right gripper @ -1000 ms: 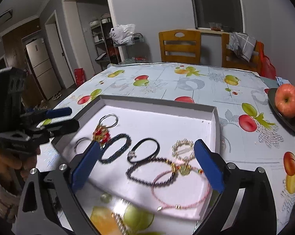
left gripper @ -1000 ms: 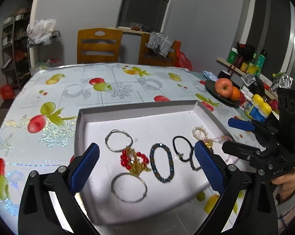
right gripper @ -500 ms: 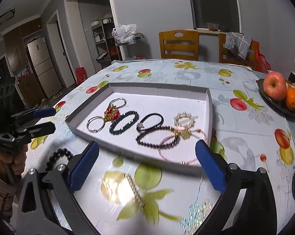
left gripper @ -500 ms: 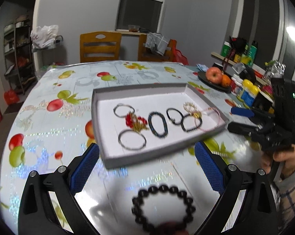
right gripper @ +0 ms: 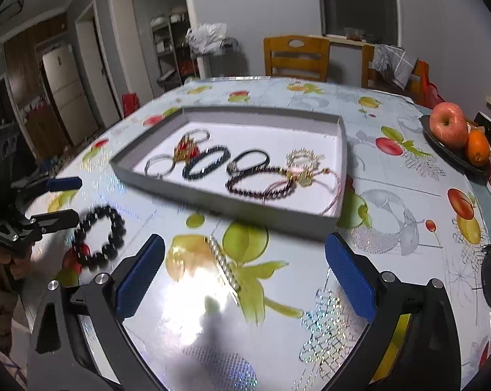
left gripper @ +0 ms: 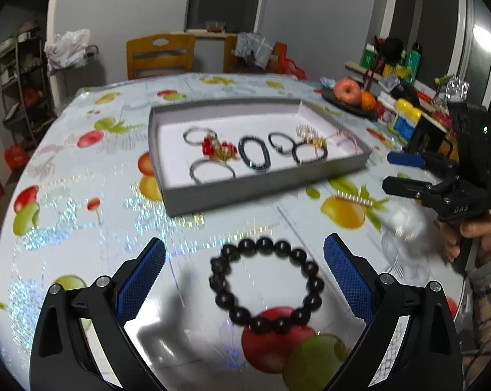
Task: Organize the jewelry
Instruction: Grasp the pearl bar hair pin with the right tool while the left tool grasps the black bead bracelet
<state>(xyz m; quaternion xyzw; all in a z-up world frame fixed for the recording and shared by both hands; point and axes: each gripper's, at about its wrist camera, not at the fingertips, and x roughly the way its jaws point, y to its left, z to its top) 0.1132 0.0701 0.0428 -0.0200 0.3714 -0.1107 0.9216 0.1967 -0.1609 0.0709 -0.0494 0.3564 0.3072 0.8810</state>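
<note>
A black bead bracelet (left gripper: 218, 282) lies on the fruit-print tablecloth, right between the open fingers of my left gripper (left gripper: 245, 280), not gripped. In the right wrist view this bracelet (right gripper: 112, 216) sits beside the left gripper (right gripper: 61, 200). A pearl bar clip (right gripper: 222, 264) lies on the cloth just ahead of my open right gripper (right gripper: 245, 278); it shows as a short strip (left gripper: 353, 197) in the left view, near the right gripper (left gripper: 403, 172). The grey tray (left gripper: 261, 189) beyond holds several bracelets and rings.
A dark plate with an apple (right gripper: 447, 127) and an orange stands at the table's right side. Bottles and jars (left gripper: 405, 120) crowd the right edge. Wooden chairs (right gripper: 296, 55) stand behind the far edge. A hand (left gripper: 473, 231) holds the right gripper.
Both grippers have drawn back from over the tray toward the table's near edge and lower. The black bead bracelet and the pearl clip have come into view in front of them.
</note>
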